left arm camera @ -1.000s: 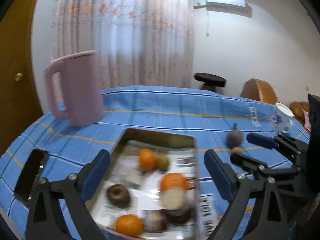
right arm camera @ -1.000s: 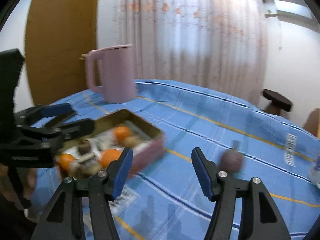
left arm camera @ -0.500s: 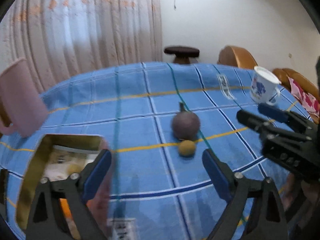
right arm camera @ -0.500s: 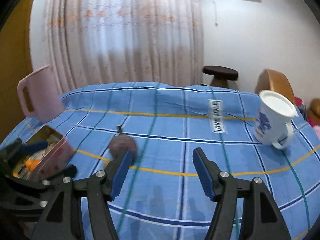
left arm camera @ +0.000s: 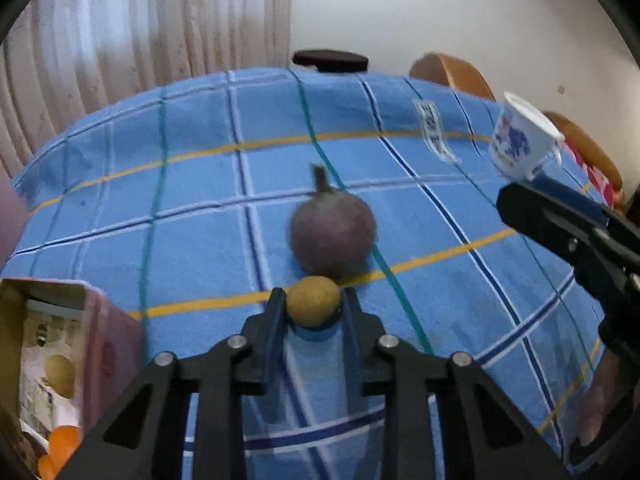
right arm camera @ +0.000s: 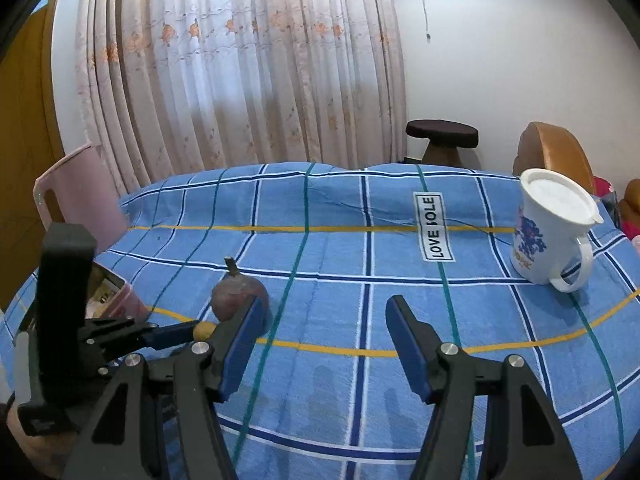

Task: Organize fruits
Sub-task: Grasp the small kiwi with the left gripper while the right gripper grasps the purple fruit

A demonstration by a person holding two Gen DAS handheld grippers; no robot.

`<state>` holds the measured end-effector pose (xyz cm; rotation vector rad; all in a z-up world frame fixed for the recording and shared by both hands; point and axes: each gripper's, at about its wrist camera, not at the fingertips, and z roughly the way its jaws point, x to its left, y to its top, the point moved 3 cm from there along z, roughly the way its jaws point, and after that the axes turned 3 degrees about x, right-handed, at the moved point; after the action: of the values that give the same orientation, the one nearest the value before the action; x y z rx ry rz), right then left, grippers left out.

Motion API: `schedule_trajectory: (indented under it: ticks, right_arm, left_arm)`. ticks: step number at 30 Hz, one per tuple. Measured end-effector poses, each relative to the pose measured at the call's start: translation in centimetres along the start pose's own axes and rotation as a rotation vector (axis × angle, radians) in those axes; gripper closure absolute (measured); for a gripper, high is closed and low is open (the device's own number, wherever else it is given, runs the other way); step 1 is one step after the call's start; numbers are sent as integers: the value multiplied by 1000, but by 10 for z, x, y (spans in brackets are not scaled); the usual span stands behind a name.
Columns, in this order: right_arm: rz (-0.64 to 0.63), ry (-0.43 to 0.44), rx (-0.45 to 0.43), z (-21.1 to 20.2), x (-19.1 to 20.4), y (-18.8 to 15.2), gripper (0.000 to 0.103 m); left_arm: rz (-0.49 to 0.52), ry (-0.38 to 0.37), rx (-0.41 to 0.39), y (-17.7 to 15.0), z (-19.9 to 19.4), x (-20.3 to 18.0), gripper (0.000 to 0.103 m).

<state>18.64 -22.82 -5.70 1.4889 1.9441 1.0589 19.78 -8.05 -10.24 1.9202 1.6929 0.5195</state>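
Observation:
My left gripper (left arm camera: 313, 294) is shut on a small yellow-brown fruit (left arm camera: 313, 306) that lies on the blue checked tablecloth (left arm camera: 192, 240). Just beyond it, touching or nearly so, sits a round purple fruit (left arm camera: 332, 236) with a stem. A tin box (left arm camera: 60, 360) holding orange and brown fruits stands at the lower left. In the right wrist view my right gripper (right arm camera: 326, 344) stands open over bare cloth, with nothing between its fingers; the purple fruit (right arm camera: 236, 294) lies just beyond its left finger. There the left gripper (right arm camera: 192, 330) reaches in from the left, gripping the yellow fruit (right arm camera: 204, 330).
A white mug (right arm camera: 552, 228) with blue print stands at the right of the table, and a pink pitcher (right arm camera: 80, 200) at the far left behind the tin (right arm camera: 120, 300). Beyond the table are curtains, a dark stool (right arm camera: 442, 134) and a brown chair back (right arm camera: 554, 152).
The left gripper swung right from over the tin to the two loose fruits, dropped lower, and closed on the small yellow one. The right gripper also swung right, then held still, open.

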Motion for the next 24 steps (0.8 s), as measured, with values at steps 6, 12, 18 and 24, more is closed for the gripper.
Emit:
schedule_trajectory:
  ticks: [6,12,18,24]
  right_arm:
    - [-4,36,39,20,23,14,37]
    - [-11,85,109,55,51,17,37]
    - [11,117,150,77,56,11,37]
    - [55,198,236,99,53,0,48]
  left_arm:
    - [-21,41,-30,0,-4,23,74]
    - [-36,87,-51,0,-7,34,74]
    - [-90,111,-55,-1,-9,55,74]
    - [-114,108,-62,0,-9,58,74]
